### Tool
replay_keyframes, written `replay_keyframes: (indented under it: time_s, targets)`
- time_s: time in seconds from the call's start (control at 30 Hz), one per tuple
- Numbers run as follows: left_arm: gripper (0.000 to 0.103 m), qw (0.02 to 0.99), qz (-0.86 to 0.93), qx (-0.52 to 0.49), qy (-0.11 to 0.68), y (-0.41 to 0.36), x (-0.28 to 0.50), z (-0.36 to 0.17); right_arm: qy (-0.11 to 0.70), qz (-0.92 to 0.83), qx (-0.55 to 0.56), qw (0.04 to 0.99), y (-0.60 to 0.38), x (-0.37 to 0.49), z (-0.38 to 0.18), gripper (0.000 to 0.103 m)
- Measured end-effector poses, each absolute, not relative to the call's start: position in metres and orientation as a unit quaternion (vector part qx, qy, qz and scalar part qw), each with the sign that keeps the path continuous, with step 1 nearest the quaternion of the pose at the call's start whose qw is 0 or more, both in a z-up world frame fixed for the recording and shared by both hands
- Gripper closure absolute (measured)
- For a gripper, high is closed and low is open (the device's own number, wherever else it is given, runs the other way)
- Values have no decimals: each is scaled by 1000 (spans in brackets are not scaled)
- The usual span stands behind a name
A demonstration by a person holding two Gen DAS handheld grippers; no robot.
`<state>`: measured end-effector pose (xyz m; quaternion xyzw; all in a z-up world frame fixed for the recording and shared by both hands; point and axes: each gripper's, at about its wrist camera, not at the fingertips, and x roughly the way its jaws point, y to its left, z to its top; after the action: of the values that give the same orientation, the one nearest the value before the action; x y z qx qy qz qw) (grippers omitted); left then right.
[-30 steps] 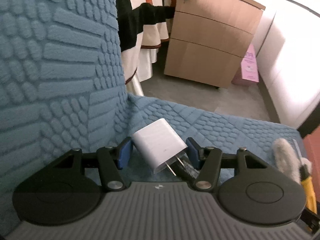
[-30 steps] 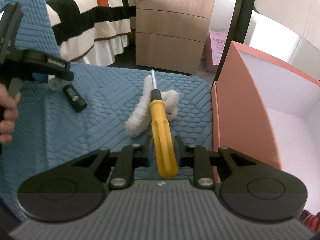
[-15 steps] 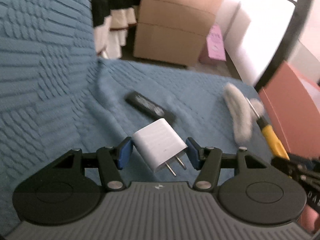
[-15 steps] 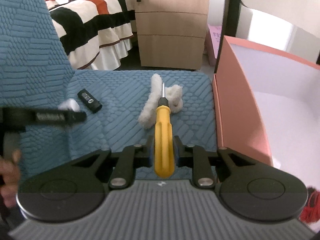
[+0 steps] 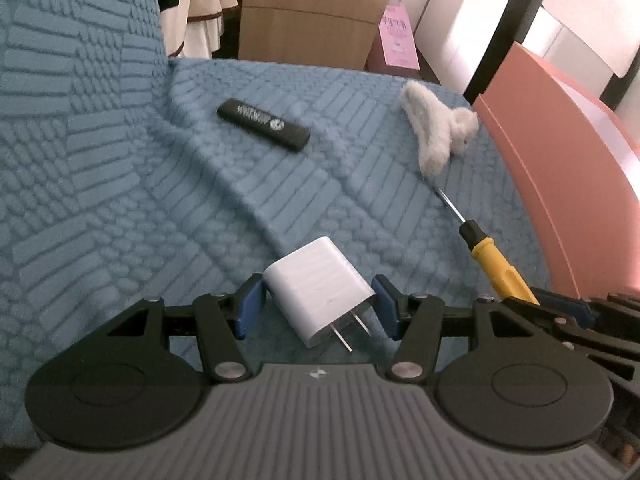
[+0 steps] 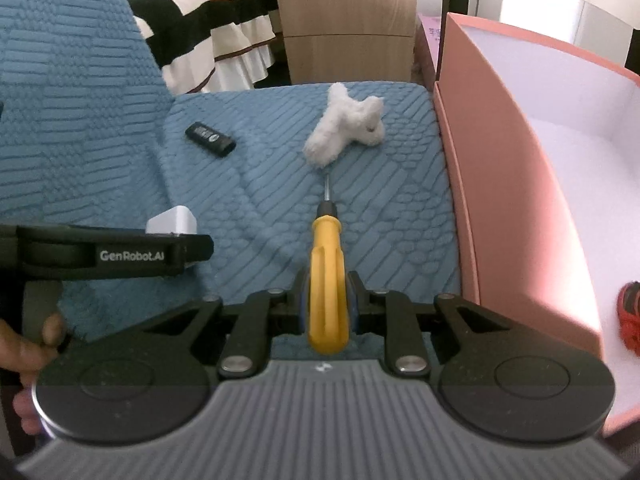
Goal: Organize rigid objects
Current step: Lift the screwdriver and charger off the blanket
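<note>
My left gripper [image 5: 318, 306] is shut on a white plug charger [image 5: 318, 294], held above the blue textured seat [image 5: 200, 200]; the charger's top also shows in the right wrist view [image 6: 172, 220]. My right gripper [image 6: 326, 300] is shut on the handle of a yellow screwdriver [image 6: 326, 276], its tip pointing at a white fluffy toy [image 6: 344, 126]. The screwdriver [image 5: 496, 268] and toy [image 5: 436, 132] also show in the left wrist view. A black stick-shaped device [image 5: 264, 124] lies on the seat further back, also in the right wrist view [image 6: 210, 139].
A pink box [image 6: 500, 184] with a white inside stands open right of the seat; something red [image 6: 630, 316] lies in it. The blue backrest [image 6: 68, 100] rises on the left. A wooden drawer cabinet [image 6: 348, 20] and a striped bed [image 6: 200, 20] stand behind.
Both grippers have pulled back and up from the seat with their objects. The left view has swung right, bringing the toy, screwdriver and pink box into view.
</note>
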<state>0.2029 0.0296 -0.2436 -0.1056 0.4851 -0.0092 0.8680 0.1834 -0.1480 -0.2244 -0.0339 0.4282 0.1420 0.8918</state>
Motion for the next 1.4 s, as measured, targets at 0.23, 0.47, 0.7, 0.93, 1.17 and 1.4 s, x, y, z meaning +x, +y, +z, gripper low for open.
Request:
replay_keyframes:
  time_s: [0.23, 0.47, 0.7, 0.93, 1.17, 1.4]
  targets:
    - [38, 862, -8, -136, 488, 38, 191, -245, 448, 140, 21, 883, -163, 174, -228, 80]
    - [37, 868, 11, -162, 469, 39, 177, -235, 452, 153, 32, 878, -165, 180, -230, 75]
    - [37, 864, 29, -193, 465, 42, 167, -235, 454, 154, 2, 878, -151, 190, -238, 71]
    - [37, 859, 30, -217, 462, 48, 171, -240, 450, 140, -14, 882, -145, 196, -247, 74]
    - [37, 859, 24, -207, 467, 40, 173, -244, 436, 135, -34, 889, -142, 191, -243, 81]
    - [37, 866, 29, -175, 468, 31, 175, -246, 437, 132, -52, 888, -145, 186, -244, 81]
